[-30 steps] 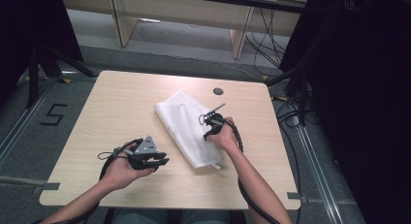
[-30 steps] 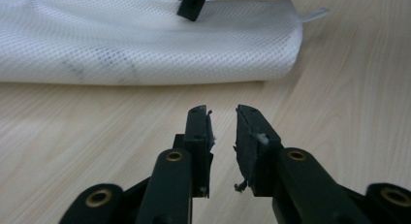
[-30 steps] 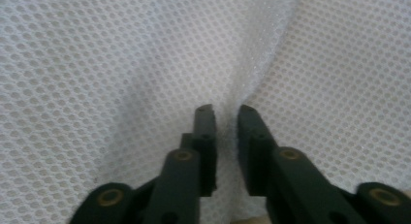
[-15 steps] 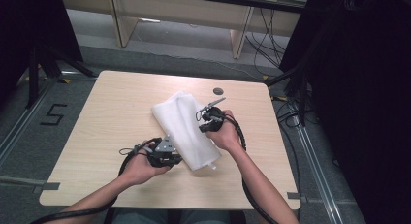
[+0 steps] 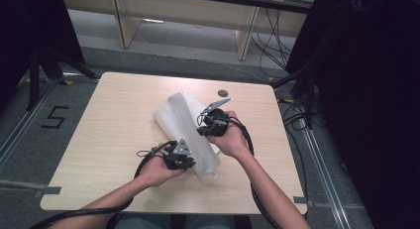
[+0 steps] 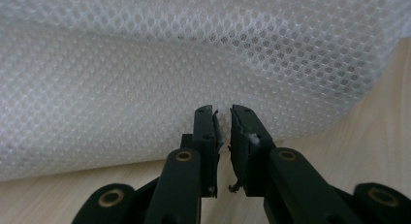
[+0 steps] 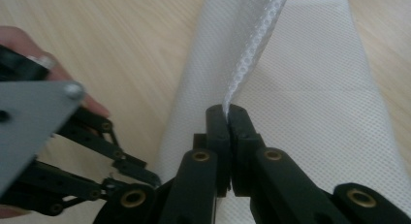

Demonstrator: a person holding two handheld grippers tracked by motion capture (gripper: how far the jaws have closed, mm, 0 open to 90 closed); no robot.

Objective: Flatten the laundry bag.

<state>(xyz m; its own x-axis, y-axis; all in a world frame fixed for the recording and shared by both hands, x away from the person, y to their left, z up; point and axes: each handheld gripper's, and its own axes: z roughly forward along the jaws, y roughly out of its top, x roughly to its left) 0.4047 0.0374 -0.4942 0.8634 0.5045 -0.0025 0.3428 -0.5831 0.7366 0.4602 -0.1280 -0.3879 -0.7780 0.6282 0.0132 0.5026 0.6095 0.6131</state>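
White mesh cloth (image 5: pixel 184 130) lies mid-table (image 5: pixel 114 115), limp and light.
My left gripper (image 6: pixel 224 132), jaws narrowly parted, noses its near edge; my right gripper (image 7: pixel 227 118) pinches a lifted fold. I judge edges grip best.

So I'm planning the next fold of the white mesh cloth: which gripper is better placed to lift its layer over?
Right. The right gripper is already shut on an edge of the white mesh cloth, holding it raised. The left gripper has its jaws slightly apart at the cloth's near edge, seemingly not clamped yet.
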